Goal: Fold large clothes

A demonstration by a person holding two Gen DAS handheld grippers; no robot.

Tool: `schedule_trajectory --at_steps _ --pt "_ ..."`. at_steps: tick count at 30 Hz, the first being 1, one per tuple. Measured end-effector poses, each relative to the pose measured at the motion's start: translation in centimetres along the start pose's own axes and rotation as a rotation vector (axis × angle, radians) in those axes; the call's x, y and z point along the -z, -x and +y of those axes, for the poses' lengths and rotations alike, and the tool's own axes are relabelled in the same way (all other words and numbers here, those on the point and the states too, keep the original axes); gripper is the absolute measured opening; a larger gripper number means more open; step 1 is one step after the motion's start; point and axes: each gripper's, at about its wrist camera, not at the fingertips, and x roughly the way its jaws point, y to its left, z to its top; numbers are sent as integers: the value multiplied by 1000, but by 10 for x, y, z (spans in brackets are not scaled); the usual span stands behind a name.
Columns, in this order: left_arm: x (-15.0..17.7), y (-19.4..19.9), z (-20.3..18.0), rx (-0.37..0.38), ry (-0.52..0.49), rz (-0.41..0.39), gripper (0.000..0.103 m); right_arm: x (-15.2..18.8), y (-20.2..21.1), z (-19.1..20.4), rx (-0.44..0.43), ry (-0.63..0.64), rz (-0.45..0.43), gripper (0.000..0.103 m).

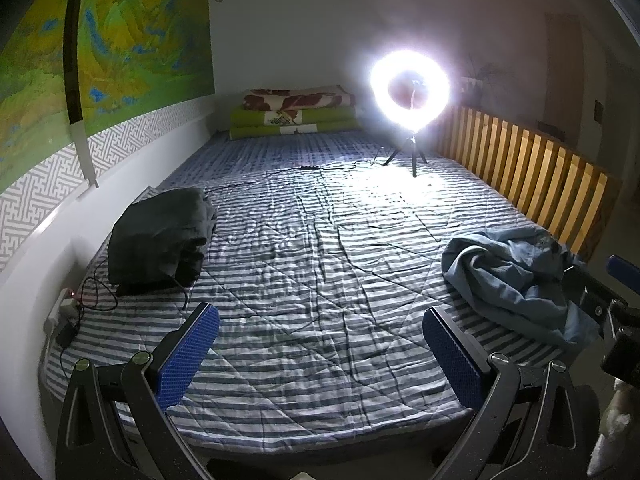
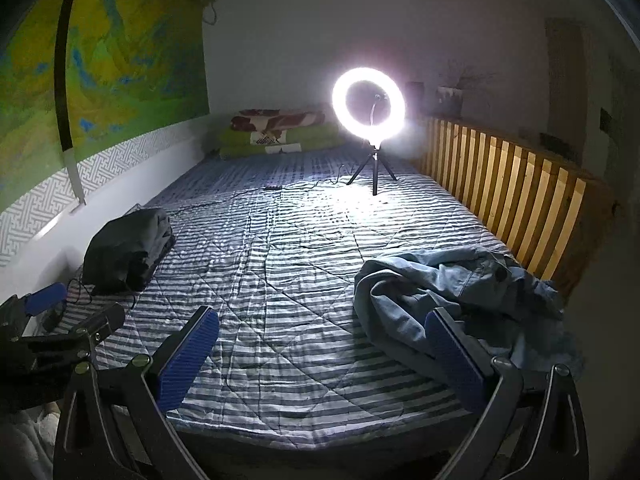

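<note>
- The blue garment (image 2: 460, 296) lies crumpled at the lower right of the frame, on the bed (image 2: 280, 280) near the wooden rail (image 2: 520, 184).
- Both the left gripper (image 1: 320, 356) and right gripper (image 2: 322, 356) hang wide open, holding nothing.
- Risk: a pinch into the heap could catch several layers.
- Dragging it toward the upper middle could snag the lamp (image 2: 370, 106) cable.
</note>
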Motion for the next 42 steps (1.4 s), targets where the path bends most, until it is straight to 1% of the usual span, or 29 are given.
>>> schedule_trajectory --at_steps 11,17,25,29,31,35,42 --pt "7 -13 7 -28 19 28 103 7 -17 3 -3 39 45 101" --pt "7 -23 9 -38 9 36 103 7 -31 -6 10 24 64 101" --pt "4 -50 2 -39 0 55 103 2 -50 -14 29 26 69 101" --pt "-1 -66 -4 -41 -15 57 103 -3 -67 -26 49 19 73 101" --pt "-5 -76 -7 -39 -18 58 103 -5 -76 -36 59 11 69 96" --pt "-10 -92 -12 -36 -24 60 103 -9 -94 -72 67 -20 73 94" --pt "-12 -123 -21 -11 -20 84 103 -19 -134 -172 206 -141 131 93"
